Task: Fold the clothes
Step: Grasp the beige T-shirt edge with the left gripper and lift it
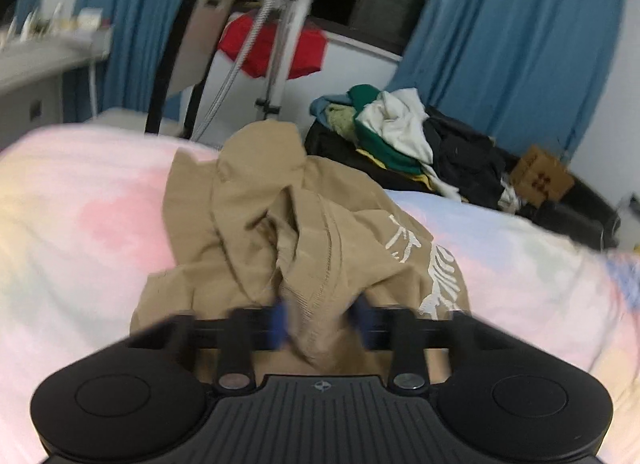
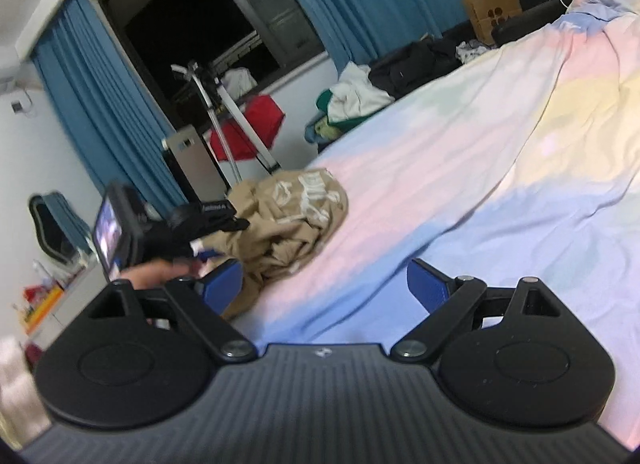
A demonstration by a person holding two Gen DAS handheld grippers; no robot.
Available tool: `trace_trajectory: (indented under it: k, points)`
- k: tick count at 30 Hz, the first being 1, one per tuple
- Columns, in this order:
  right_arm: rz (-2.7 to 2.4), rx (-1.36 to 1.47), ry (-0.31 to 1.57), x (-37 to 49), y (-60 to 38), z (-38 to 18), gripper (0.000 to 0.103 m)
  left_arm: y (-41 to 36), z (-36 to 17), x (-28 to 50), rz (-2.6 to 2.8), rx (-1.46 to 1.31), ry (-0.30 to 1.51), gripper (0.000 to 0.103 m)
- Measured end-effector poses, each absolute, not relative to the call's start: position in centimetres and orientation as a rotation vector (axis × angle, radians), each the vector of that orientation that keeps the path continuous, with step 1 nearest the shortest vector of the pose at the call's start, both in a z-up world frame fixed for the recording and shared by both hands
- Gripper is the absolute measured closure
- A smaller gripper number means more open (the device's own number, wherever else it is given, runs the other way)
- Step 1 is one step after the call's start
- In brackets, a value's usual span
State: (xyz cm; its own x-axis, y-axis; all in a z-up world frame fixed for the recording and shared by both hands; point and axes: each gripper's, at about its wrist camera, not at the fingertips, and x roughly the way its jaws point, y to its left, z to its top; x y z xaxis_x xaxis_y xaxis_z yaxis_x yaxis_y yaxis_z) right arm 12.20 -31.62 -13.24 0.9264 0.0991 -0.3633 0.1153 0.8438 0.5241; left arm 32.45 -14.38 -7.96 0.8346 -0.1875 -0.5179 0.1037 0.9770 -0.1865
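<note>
1. The tan shirt (image 1: 296,224) lay crumpled in a heap on the pastel bedsheet (image 1: 80,204), near the bed's edge closest to the window. Its white print faced up on one side, so it was not yet spread out for folding.

2. The left gripper (image 1: 322,320) had its blue pads (image 1: 280,320) drawn in on a bunched ridge of the shirt's fabric, which ran up between the fingers. The grip looked like a pinch on a hem or seam, probably to lift the cloth and shake it flat. Motion blur made the exact contact hard to read.

3. The right gripper (image 2: 336,288) stood wide apart and held nothing. Only the sheet showed between its blue pads (image 2: 426,288). It sat beside the heap, with its left finger just at the shirt's near edge, likely waiting to take a second corner.

4. In the right wrist view the left gripper (image 2: 208,224) reached into the shirt (image 2: 292,216) from the far side, so the two tools flanked the heap.

5. A pile of other clothes (image 1: 392,132) rested on dark furniture past the bed, well apart from the shirt, presumably waiting their turn.

6. The task seemed at an early stage: the shirt had to be opened out first.
</note>
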Motion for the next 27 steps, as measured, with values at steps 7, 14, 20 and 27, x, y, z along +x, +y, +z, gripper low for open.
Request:
trace_trajectory:
  k: [7,14,20,27]
  points:
    - [-0.054,0.533,0.363,12.5,-31.2,-13.6,0.012,-15.4,-4.1,23.2,-0.365,-0.031,0.353,0.087]
    - [-0.035,0.483,0.272,10.4,-30.9,-12.0,0.012,-13.9,0.0,10.6,-0.601,0.049,0.297,0.088]
    - [-0.035,0.505,0.204,8.0,-31.5,-9.1,0.012,-11.9,-3.0,0.8,-0.678,0.051,0.486,0.088]
    - [0.075,0.438,0.223,7.1,-28.7,-6.5,0.012,-8.7,-6.4,0.3,-0.605,-0.024,0.649,0.082]
